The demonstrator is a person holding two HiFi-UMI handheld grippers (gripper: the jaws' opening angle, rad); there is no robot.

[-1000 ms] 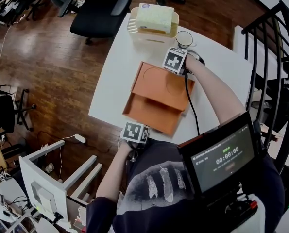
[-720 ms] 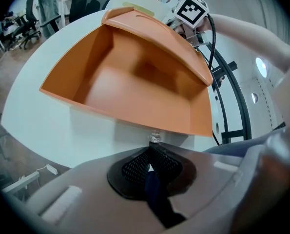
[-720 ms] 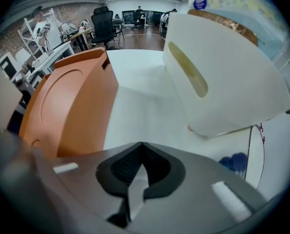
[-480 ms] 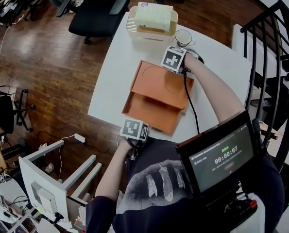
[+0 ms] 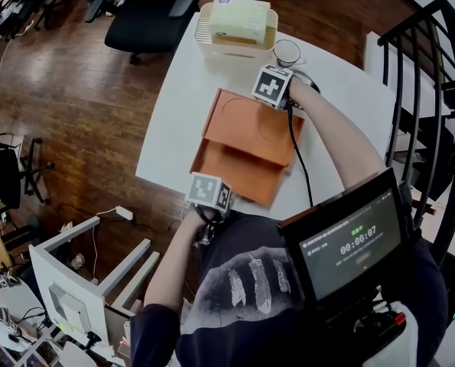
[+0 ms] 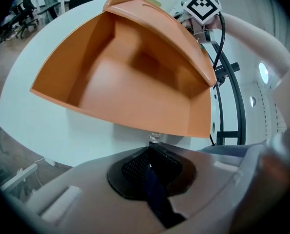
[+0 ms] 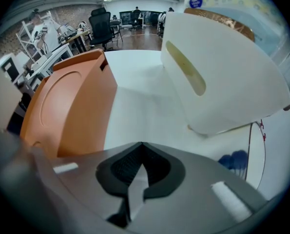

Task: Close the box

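Observation:
An orange box (image 5: 231, 171) lies open on the white table (image 5: 173, 105), with its orange lid (image 5: 251, 122) resting over its far half. In the left gripper view the box's hollow inside (image 6: 120, 82) faces me, and the lid (image 6: 176, 35) slopes over it. My left gripper (image 5: 209, 193) is at the box's near wall, its jaws shut with the tips (image 6: 152, 141) just short of the wall. My right gripper (image 5: 274, 86) is at the lid's far right corner, also shut (image 7: 142, 145), with the lid (image 7: 62, 101) to its left.
A white basket (image 5: 235, 43) holding a tissue pack stands at the table's far end, large in the right gripper view (image 7: 218, 72). A cup (image 5: 287, 53) sits beside it. A black office chair (image 5: 147, 21) and a stair railing (image 5: 430, 90) flank the table.
My left gripper has edged a little closer to the box's near wall. The right gripper and the lid have stayed where they were.

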